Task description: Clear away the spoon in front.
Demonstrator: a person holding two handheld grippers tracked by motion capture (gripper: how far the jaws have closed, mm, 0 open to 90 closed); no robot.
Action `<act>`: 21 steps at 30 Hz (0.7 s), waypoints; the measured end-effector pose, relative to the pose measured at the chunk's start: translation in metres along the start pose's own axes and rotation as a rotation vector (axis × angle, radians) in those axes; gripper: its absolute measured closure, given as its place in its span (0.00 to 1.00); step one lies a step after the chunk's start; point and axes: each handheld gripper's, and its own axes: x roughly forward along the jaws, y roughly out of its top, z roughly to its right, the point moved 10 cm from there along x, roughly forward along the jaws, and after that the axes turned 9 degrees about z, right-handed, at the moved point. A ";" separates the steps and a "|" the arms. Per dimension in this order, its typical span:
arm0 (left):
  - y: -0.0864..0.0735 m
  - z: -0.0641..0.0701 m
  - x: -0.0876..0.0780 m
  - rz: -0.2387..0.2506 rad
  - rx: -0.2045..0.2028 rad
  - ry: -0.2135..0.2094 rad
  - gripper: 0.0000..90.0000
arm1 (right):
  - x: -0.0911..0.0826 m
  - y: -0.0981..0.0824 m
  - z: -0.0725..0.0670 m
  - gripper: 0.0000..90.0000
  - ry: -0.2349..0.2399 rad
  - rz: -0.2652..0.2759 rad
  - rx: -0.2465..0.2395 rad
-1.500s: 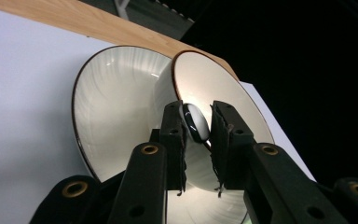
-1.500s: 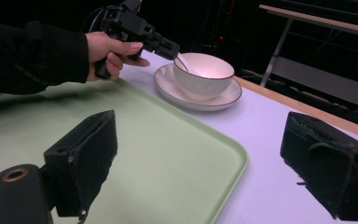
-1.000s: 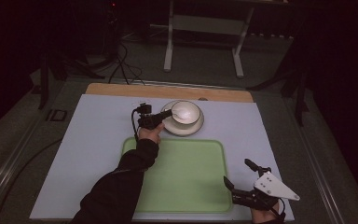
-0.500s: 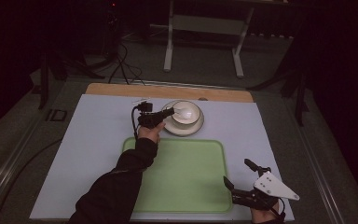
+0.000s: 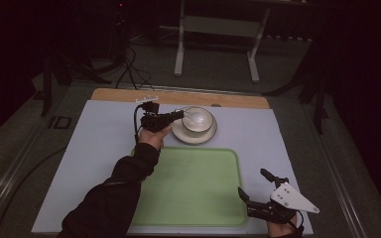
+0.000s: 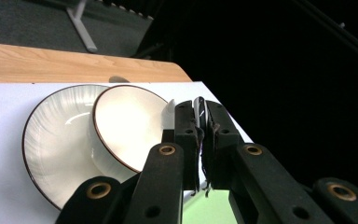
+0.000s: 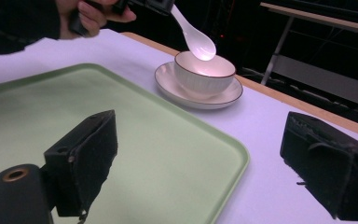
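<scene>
Spoon pinched in my left claw, hanging right over the bowl

My left claw point(image 5: 177, 116) is clamped tight on the handle of a white spoon point(image 7: 196, 35), and the spoon slants down from it so its scoop sits just above the bowl's point(image 5: 197, 120) rim, right at the mouth; can't tell if it's touching. The bowl sits on a saucer point(image 5: 181, 133) at the far side of the white worktop point(image 5: 104, 144), just past the green tray's point(image 5: 193, 188) far edge. In the left gripper view the handle's edge pokes up between the closed jaws, bowl and saucer just beyond them. My right claw point(image 5: 250, 184) is spread wide with nothing in it, down by the tray's near right corner, well apart from the bowl.
</scene>
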 end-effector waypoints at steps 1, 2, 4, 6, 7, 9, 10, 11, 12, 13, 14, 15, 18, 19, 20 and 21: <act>0.001 0.003 -0.003 -0.007 0.010 -0.008 0.94 | 0.000 0.000 0.000 0.12 0.000 0.003 -0.002; 0.002 0.004 -0.005 -0.012 0.013 -0.010 0.94 | 0.000 0.001 0.000 0.12 0.001 0.005 0.002; 0.004 0.008 -0.010 -0.028 0.023 -0.020 0.94 | -0.001 0.001 0.000 0.12 -0.002 0.007 0.000; 0.006 0.012 -0.016 -0.046 0.040 -0.028 0.94 | -0.001 0.001 0.000 0.12 -0.001 0.007 0.001; 0.006 0.014 -0.018 -0.062 0.052 -0.036 0.94 | -0.001 0.001 0.000 0.12 -0.002 0.008 0.000; 0.006 0.019 -0.024 -0.094 0.062 -0.052 0.94 | -0.001 0.002 0.000 0.12 -0.002 0.011 0.001; 0.006 0.022 -0.027 -0.112 0.072 -0.065 0.94 | -0.001 0.002 0.000 0.12 -0.001 0.012 0.000; 0.006 0.025 -0.030 -0.127 0.084 -0.076 0.94 | -0.001 0.002 0.000 0.12 -0.001 0.012 0.000; 0.005 0.028 -0.033 -0.150 0.101 -0.086 0.94 | -0.001 0.002 0.000 0.12 -0.002 0.012 0.000; 0.004 0.031 -0.036 -0.168 0.116 -0.091 0.94 | -0.001 0.002 0.000 0.12 -0.002 0.012 0.000; 0.003 0.034 -0.039 -0.186 0.123 -0.104 0.94 | -0.001 0.002 0.000 0.12 -0.002 0.012 0.000; 0.002 0.036 -0.041 -0.202 0.128 -0.114 0.94 | -0.001 0.002 0.000 0.12 -0.002 0.011 0.001; 0.000 0.044 -0.052 -0.235 0.164 -0.137 0.94 | -0.001 0.002 0.000 0.12 -0.002 0.011 0.000; -0.001 0.045 -0.056 -0.240 0.174 -0.135 0.94 | -0.001 0.002 0.000 0.12 -0.002 0.011 -0.002; -0.002 0.046 -0.059 -0.252 0.174 -0.147 0.94 | -0.001 0.002 0.000 0.12 -0.002 0.011 -0.002; -0.003 0.047 -0.062 -0.259 0.177 -0.157 0.94 | -0.001 0.002 0.000 0.12 -0.002 0.011 -0.003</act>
